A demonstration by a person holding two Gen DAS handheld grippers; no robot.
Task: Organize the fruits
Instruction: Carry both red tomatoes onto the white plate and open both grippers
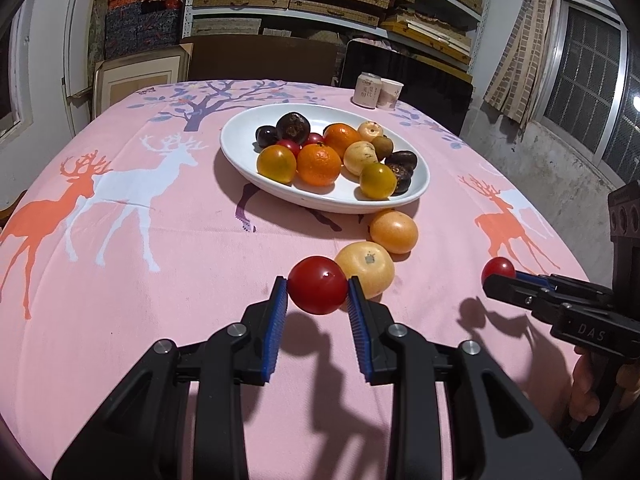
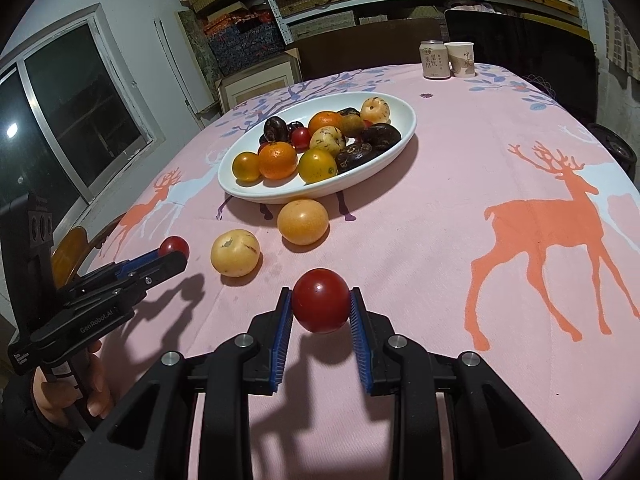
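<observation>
Each hand-held gripper grasps a red tomato: the left hand-held gripper one tomato, the right hand-held gripper another tomato. Two yellow fruits lie on the surface near the plate.

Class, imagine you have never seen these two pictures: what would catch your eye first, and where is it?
Most striking is that each gripper pinches a red tomato above the pink deer tablecloth: the left gripper grips one tomato and the right gripper grips another. Behind them, mid-table, a white oval dish is heaped with orange, yellow and dark fruits. Two pale orange-yellow fruits lie loose on the cloth just in front of it.
</observation>
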